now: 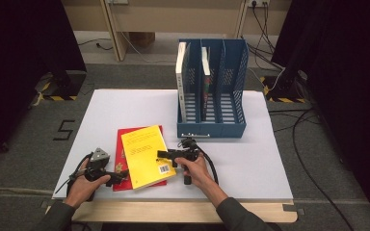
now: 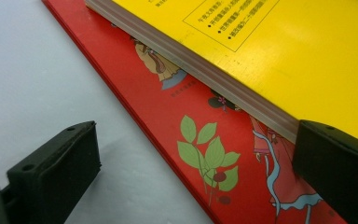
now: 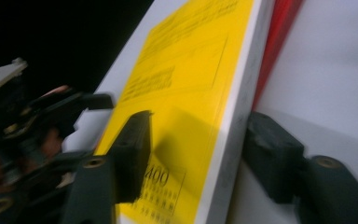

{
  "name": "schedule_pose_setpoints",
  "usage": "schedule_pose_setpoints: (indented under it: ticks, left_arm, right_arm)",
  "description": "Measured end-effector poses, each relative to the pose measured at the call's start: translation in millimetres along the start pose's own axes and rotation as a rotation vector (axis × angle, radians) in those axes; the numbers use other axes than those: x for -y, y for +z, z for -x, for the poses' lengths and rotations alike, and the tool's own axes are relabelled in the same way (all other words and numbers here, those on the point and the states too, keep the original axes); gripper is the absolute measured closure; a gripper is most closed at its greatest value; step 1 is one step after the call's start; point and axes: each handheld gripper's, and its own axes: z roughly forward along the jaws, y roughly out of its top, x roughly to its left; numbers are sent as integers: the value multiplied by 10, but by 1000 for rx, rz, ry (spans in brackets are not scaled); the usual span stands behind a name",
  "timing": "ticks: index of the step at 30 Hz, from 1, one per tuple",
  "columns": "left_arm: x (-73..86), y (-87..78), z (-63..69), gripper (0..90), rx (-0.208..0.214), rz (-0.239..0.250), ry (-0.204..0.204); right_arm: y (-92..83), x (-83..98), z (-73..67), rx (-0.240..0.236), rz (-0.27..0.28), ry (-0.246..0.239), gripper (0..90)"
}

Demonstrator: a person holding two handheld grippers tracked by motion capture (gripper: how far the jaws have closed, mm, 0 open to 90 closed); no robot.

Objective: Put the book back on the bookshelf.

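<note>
The yellow book [image 1: 147,155] lies flat on a red book [image 1: 123,161] near the tabletop's [image 1: 250,159] front edge, long axis running from front to back, a little tilted. Its cover is smooth and glossy, the page block pale. Your right claw [image 3: 193,156] is half open around its corner, pads not clearly pressing. Your left claw [image 2: 193,163] stands wide open at the books' left edge.
</note>
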Motion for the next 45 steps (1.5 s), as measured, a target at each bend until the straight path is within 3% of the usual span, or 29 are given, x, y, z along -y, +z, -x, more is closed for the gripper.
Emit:
schedule_pose_setpoints:
  ticks: [1, 3, 11, 17, 27, 30, 33, 35, 37, 40, 45]
  left_arm:
    - [-1, -1, -1, 0, -1, -1, 0]
    - [3, -2, -3, 0, 5, -4, -2]
    - [10, -8, -18, 0, 10, -5, -10]
    - [11, -8, -23, 0, 12, -6, -6]
    - [8, -7, -21, 0, 12, -3, 5]
    - [7, -8, -17, 0, 8, -2, 11]
    - [5, -9, -15, 0, 7, -1, 14]
    - [6, -11, -14, 0, 7, 1, 22]
    - [4, -9, -6, 0, 5, 0, 25]
    - [7, -5, -19, 2, 16, -3, 9]
    - [11, -20, -51, 13, 9, 3, -8]
  right_arm:
    - [5, 9, -19, 22, -3, -45, 450]
    - [-5, 5, -44, 37, 6, -71, 481]
    - [-61, -74, -159, 39, 2, -258, 508]
    - [-65, -128, -188, 22, -14, -278, 513]
    - [8, -138, -244, 46, -62, -299, 492]
    - [50, -137, -230, 38, -62, -290, 492]
    - [143, -66, -238, -12, -100, -261, 525]
    - [153, -45, -314, 23, -79, -312, 546]
    - [98, -92, -341, -3, -40, -314, 653]
    - [37, -119, -407, -21, -13, -352, 700]
    - [13, -105, -432, -30, 16, -336, 715]
